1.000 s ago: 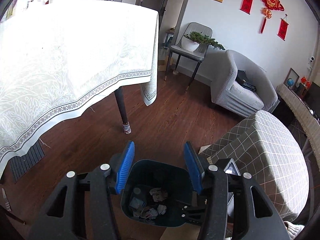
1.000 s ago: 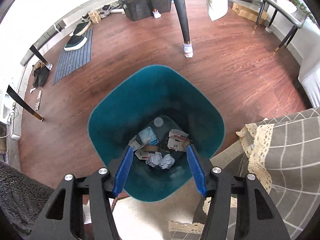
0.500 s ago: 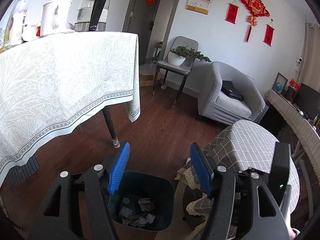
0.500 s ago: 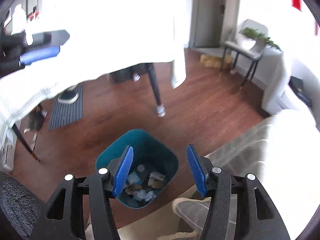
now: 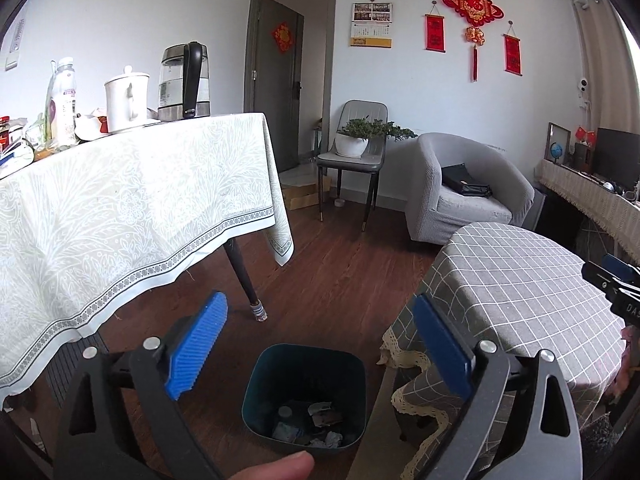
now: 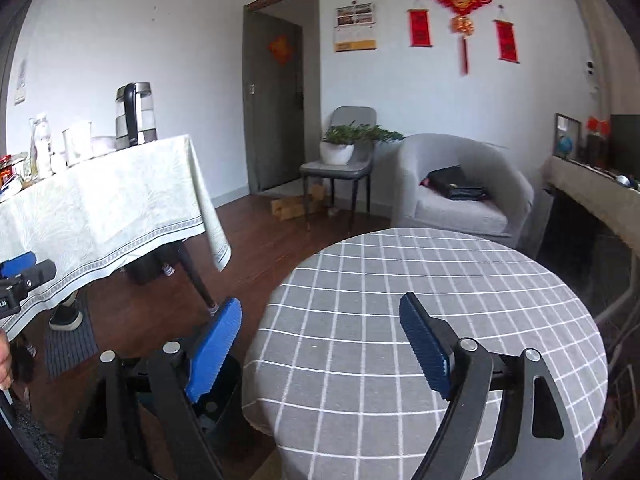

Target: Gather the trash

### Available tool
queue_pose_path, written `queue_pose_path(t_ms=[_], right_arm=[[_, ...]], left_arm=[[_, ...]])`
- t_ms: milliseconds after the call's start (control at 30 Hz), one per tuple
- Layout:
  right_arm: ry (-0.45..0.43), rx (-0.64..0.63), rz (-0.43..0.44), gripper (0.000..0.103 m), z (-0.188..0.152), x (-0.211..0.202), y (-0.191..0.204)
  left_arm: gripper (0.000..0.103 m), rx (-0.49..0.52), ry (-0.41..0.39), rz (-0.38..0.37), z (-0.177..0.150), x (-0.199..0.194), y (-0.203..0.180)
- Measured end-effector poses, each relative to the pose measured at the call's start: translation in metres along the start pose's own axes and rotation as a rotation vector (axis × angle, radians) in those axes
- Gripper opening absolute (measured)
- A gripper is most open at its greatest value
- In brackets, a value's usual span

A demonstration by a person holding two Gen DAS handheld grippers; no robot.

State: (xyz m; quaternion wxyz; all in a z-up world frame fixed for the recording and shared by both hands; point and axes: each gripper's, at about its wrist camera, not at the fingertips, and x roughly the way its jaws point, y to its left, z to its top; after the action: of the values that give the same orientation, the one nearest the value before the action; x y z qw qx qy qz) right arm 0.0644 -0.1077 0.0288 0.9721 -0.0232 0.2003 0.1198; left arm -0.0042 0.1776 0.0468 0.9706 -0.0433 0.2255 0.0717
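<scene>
Both hand-held grippers raised, bin (image 5: 305, 396) farther below

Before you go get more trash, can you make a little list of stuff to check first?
1. Left gripper open and holding nothing: ok.
2. Right gripper open and holding nothing: ok.
3. Bin upright on the floor, between the two tables: ok.
4. Room left in the bin: ok, trash only covers the bottom.
5. Round table free of trash: ok, none shows on its cloth.
6. More trash on the big table: cannot tell, its clutter is too small to make out.
</scene>
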Motion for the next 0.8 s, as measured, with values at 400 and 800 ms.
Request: queue_pose_path(t_ms=[400,800], right_arm=[[-0.002,0.011,-0.170,0.098,-0.039,-0.074,-0.068],[0.006,-0.048,-0.016,0.099,-0.048,-0.086,-0.068]], left_arm=[[0.099,-0.023,0.010,-0.021,-0.034,-0.021,-0.007],[0.099,0.028,0.023,-0.020,-0.042,-0.019,-0.024]])
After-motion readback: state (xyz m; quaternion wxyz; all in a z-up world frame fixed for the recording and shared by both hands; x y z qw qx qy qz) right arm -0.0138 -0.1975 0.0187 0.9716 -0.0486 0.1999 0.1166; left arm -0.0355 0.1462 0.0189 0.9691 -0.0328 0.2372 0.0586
